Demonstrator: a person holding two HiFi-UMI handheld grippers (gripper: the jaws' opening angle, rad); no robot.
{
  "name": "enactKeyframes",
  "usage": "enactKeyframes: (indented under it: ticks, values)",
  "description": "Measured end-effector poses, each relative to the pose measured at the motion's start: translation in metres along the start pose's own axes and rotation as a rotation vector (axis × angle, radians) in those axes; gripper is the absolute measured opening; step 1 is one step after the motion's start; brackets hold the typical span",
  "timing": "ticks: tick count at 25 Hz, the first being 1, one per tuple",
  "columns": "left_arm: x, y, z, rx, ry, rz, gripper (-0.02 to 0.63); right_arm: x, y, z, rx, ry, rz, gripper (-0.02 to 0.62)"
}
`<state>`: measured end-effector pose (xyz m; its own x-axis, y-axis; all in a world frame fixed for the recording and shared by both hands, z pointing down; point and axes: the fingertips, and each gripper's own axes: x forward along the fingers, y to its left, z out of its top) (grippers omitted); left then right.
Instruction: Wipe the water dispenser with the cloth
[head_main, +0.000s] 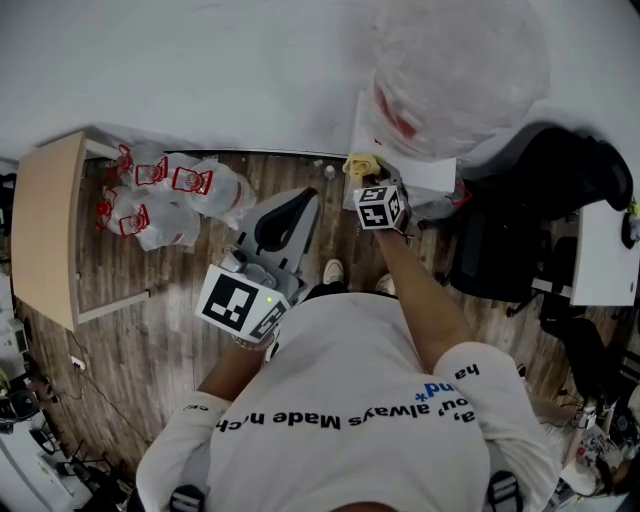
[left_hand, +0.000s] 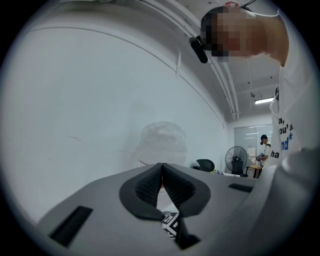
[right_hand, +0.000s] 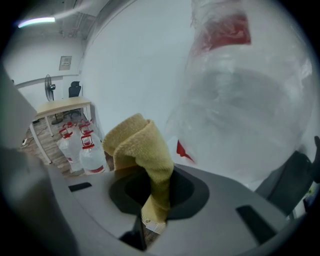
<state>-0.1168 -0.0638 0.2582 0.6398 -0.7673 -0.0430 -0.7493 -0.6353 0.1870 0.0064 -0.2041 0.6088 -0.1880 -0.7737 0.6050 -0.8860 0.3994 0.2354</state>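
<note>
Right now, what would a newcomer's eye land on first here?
The yellow cloth, pinched in the right gripper and held up beside the big plastic-wrapped water bottle. Next, the cluster of red-handled water jugs on the wood floor at the left; the left gripper is shut and empty.

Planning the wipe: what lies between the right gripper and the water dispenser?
Only the yellow cloth held by the right gripper, before the water dispenser, in the right gripper view.

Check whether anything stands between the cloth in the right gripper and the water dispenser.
Nothing visible does. The right gripper holds the yellow cloth close beside the plastic-wrapped bottle on the water dispenser, and no object shows between them.
</note>
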Motion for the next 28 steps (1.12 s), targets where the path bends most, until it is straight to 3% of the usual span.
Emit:
enactKeyframes:
  ticks: [6, 16, 28]
  values:
    - [0.005, -0.005, -0.002, -0.002, 0.006, -0.016, 0.02, -0.006, -0.033, 0.013, 0.005, -0.039, -0.068, 0.063]
    - [0.013, -0.004, -0.002, 0.005, 0.015, -0.021, 0.02, 0.004, -0.058, -0.021, 0.002, 0.036, -0.104, 0.061]
    - [0.019, -0.003, -0.002, 0.007, 0.019, -0.013, 0.02, 0.02, -0.064, -0.034, -0.009, 0.08, -0.064, 0.061]
